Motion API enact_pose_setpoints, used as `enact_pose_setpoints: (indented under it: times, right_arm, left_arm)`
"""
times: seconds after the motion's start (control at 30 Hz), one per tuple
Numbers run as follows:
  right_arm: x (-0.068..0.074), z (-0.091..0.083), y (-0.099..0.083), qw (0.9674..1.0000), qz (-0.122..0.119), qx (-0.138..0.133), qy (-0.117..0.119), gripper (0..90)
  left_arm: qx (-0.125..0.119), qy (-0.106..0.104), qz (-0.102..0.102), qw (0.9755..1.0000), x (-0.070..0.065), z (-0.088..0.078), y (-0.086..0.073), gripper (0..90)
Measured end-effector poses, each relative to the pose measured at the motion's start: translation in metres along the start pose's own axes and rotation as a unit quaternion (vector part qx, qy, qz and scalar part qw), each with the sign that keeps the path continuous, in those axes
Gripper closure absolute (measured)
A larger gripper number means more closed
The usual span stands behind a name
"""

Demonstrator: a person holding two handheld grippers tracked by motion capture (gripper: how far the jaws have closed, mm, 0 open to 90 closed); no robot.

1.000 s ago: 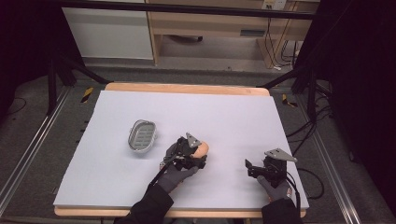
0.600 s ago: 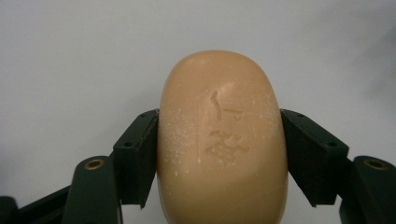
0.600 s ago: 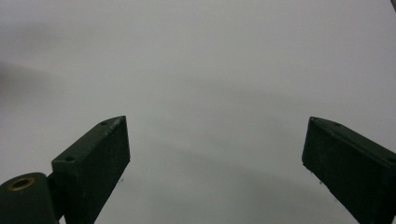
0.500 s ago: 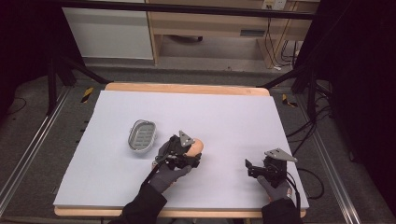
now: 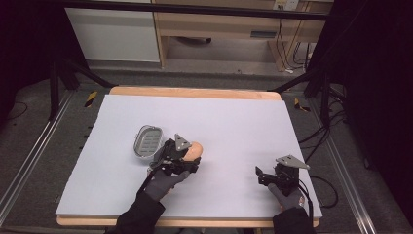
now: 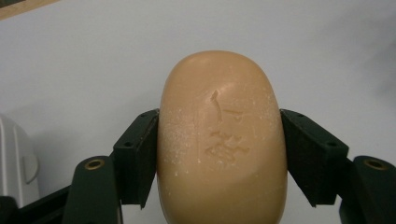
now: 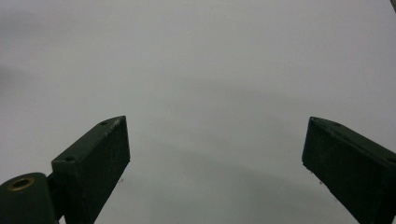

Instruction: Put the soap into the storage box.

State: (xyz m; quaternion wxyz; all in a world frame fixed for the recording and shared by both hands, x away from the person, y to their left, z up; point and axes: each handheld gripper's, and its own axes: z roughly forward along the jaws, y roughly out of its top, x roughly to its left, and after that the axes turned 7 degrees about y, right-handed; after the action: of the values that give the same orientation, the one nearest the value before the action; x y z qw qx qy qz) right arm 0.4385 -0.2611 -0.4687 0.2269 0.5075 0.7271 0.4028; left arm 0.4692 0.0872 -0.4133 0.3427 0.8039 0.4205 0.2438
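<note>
Since the earlier frame the left gripper [image 5: 187, 157] has carried the soap [image 5: 195, 150] leftward across the table, closer to the soap dish [image 5: 147, 141]; the right gripper [image 5: 260, 175] has stayed where it was near the front right corner; the table [image 5: 234, 122] is a wooden board covered by a pale sheet, with the dish lying left of centre, nearer the front edge than the back; the left gripper sits just beside the dish, on its right; its jaws are clamped on the two long sides of the tan oval soap [image 6: 222, 140], whose stamped face shows in the left gripper view; a white edge of the dish [image 6: 14, 163] shows at that view's left; the right gripper [image 7: 215, 154] has its jaws spread wide over bare sheet, holding nothing.
</note>
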Motion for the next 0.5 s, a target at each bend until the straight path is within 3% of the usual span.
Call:
enact_pose_setpoints:
  times: [0.5]
  right_arm:
    - [0.001,0.0,0.0,1.0,0.002,0.001,0.0,7.8]
  left_arm:
    - [-0.004,0.017,-0.016,0.9997,0.026,-0.013,-0.011,32.0]
